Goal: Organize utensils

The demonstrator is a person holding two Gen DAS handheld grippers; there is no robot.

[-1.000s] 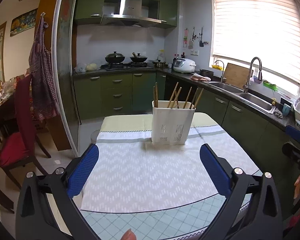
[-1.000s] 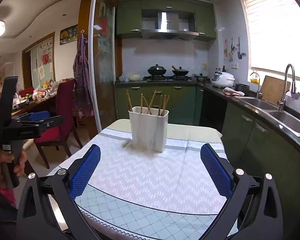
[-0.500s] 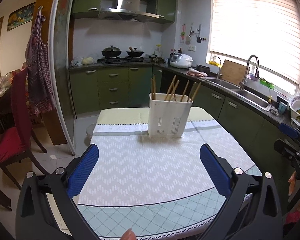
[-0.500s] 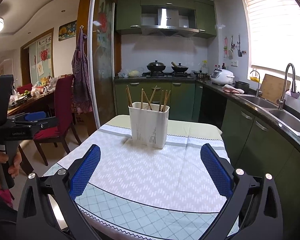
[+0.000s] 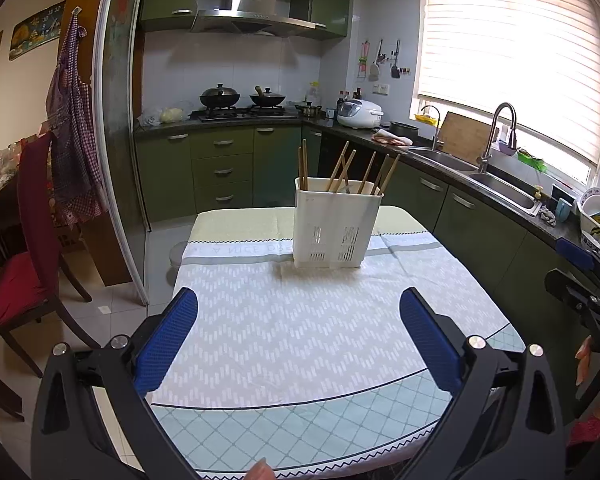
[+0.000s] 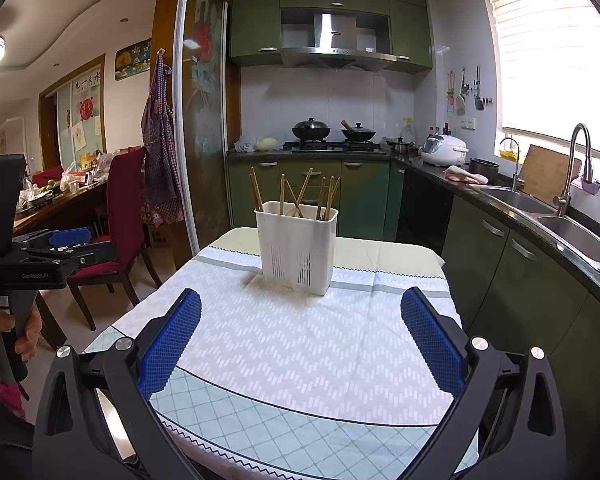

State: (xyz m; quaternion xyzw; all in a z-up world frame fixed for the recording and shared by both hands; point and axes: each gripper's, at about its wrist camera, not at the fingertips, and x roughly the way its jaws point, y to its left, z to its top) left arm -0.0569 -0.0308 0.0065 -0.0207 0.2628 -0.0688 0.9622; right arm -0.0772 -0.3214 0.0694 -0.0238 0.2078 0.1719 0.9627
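left gripper (image 5: pixel 298 334) jaws wide, empty | right gripper (image 6: pixel 300 338) jaws wide, empty | chopsticks (image 5: pixel 342 170) upright in white holder (image 5: pixel 334 230) near table (image 5: pixel 284 420) far edge

Green kitchen cabinets (image 5: pixel 220 160) run along far and right walls. Steel range hood (image 6: pixel 336 46) above a hob with two dark woks (image 6: pixel 311 128). Bright window with lowered blind (image 5: pixel 512 56) at right, over a double sink (image 6: pixel 572 232). Red dining chair (image 6: pixel 120 224) at left. Pale tiled floor (image 5: pixel 112 304).
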